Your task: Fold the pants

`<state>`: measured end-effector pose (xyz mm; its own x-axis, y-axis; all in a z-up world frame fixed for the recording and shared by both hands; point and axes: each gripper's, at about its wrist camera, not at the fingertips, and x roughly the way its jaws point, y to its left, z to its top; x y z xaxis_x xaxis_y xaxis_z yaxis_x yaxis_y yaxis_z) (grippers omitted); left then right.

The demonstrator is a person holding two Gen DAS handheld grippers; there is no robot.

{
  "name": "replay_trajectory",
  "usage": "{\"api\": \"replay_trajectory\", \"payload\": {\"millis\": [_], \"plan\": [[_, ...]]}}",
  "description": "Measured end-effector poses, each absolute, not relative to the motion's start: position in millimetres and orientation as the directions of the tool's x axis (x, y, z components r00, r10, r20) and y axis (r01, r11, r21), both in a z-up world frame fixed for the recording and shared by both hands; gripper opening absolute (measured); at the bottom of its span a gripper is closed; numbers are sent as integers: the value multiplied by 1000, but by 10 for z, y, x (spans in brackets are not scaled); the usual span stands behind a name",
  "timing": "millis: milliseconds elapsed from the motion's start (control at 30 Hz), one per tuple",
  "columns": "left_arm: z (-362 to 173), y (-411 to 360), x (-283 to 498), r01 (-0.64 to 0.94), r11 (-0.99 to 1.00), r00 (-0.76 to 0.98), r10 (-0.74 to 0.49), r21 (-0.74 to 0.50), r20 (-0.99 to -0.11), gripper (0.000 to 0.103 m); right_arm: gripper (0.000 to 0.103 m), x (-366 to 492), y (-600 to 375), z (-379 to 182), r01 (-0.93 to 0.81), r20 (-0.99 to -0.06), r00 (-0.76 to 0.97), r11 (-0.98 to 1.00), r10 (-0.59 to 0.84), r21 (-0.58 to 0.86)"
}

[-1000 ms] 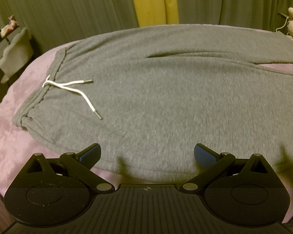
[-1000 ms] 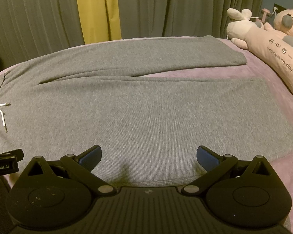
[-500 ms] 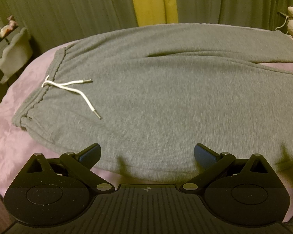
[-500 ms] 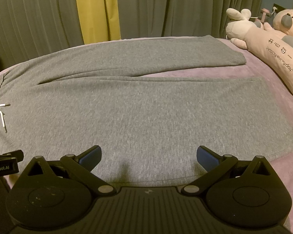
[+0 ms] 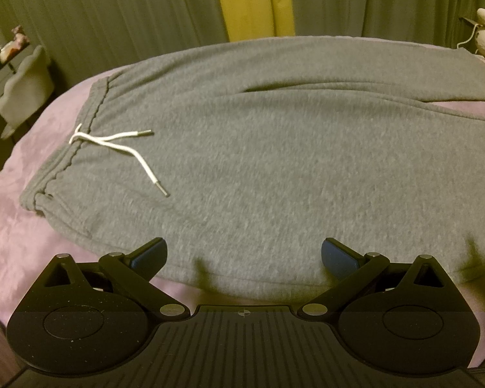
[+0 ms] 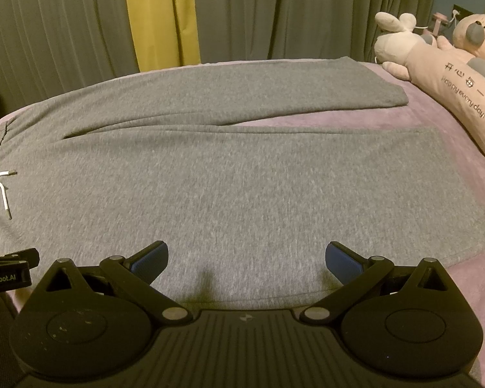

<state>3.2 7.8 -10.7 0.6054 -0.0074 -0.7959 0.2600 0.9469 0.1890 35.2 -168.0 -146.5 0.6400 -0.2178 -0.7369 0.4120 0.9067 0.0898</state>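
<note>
I'm looking down both cameras now, and the grey knit sweatpants [image 5: 274,168] are lying flat, unfolded, across the pale purple velvety bedspread [image 5: 26,226], waistband to my left and the two legs running off to the right. Through the left wrist view I'm seeing the left gripper [image 5: 244,253] hanging over the near edge of the pants at the hip end, its jaws spread wide with nothing between the blue-padded fingers [image 5: 148,253]. The white drawstring cord [image 5: 119,144] is trailing loose from the ribbed waistband [image 5: 71,152] onto the grey cloth, well ahead of that gripper.

Over on the right wrist view, the right gripper [image 6: 247,257] is sitting above the near hem-side edge of the closer leg, also released and gripping nothing (both blue pads are standing clear of the fabric, as far as I'm able to tell). The far leg [image 6: 274,87] is angling away from the near one, leaving a wedge of purple bedspread showing between them toward the cuffs. A pink plush toy with printed lettering [image 6: 452,87] is lying along the right side of the bed, just beside the cuffs but not touching them. Grey-green pleated curtains [image 6: 307,13] with a mustard-yellow strip [image 6: 158,16] are hanging behind. At the far left of this view, a black edge of the left gripper is peeking in.
</note>
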Motion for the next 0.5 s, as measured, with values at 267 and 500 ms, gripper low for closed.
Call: {"api": "replay_trajectory", "payload": {"millis": [267, 500], "plan": [[-102, 81, 32, 264, 945, 603, -6, 193, -798, 103, 103, 359, -1681, -1467, 415, -739, 637, 906, -219, 89], [-92, 78, 36, 264, 945, 603, -6, 193, -798, 103, 103, 368, -1683, -1461, 416, -742, 634, 905, -219, 89]]}}
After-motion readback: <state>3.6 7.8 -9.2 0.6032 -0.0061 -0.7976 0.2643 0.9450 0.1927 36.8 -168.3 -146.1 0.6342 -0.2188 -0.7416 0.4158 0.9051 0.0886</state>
